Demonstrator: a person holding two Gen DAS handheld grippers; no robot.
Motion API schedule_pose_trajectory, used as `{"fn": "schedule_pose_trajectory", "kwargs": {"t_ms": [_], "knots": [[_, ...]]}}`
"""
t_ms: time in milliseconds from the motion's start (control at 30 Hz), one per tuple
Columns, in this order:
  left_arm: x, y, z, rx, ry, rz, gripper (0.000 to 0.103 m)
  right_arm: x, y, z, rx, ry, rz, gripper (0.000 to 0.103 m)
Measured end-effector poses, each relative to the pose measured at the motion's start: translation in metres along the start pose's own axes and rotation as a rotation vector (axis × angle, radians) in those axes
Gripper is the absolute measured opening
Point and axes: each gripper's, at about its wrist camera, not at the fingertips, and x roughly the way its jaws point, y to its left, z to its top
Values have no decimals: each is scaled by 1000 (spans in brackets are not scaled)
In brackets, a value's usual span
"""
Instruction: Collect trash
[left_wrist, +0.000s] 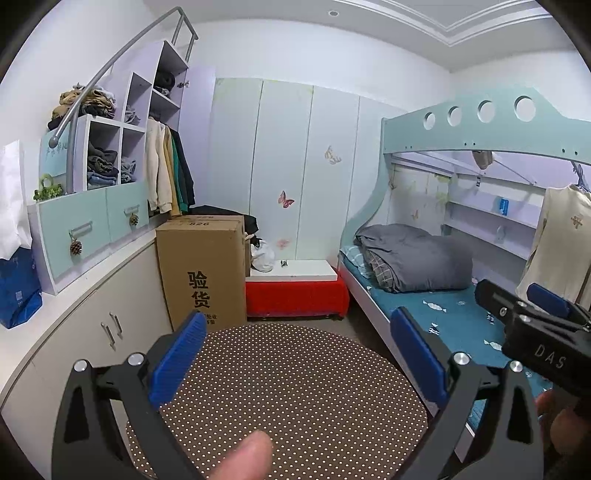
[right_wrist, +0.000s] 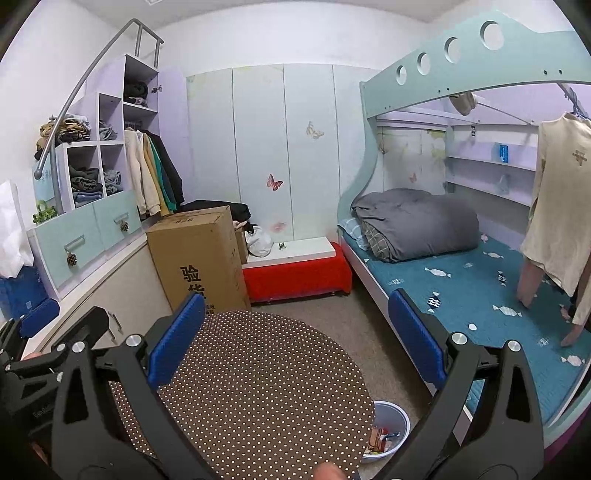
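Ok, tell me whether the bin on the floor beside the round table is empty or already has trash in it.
Already holds trash: the right wrist view shows colourful wrappers and scraps lying in the bottom of the bin, though the table hides part of it.

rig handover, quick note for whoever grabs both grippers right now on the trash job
Left gripper: open, holding nothing, raised over the round dotted table.
Right gripper: open, holding nothing, alongside the left one over the same table.
Trash bin: on the floor between the table and the bed, already holding wrappers and scraps.
White plastic bag: on the white board over the red bench, beside the cardboard box; cannot tell if it is trash.
Done: nothing visibly in hand; the bin has contents.
Left: find loose trash, none clearly in view, and take it to the bin.
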Motion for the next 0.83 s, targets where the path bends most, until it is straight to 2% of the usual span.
{"fn": "schedule_pose_trajectory", "kwargs": {"t_ms": [533, 833], "knots": [[-2, 0, -2, 27, -27, 26, 98, 2, 2, 2, -1, 2, 3, 97], [3, 1, -1, 25, -11, 56, 98, 8, 5, 2, -4, 0, 10, 97]]}}
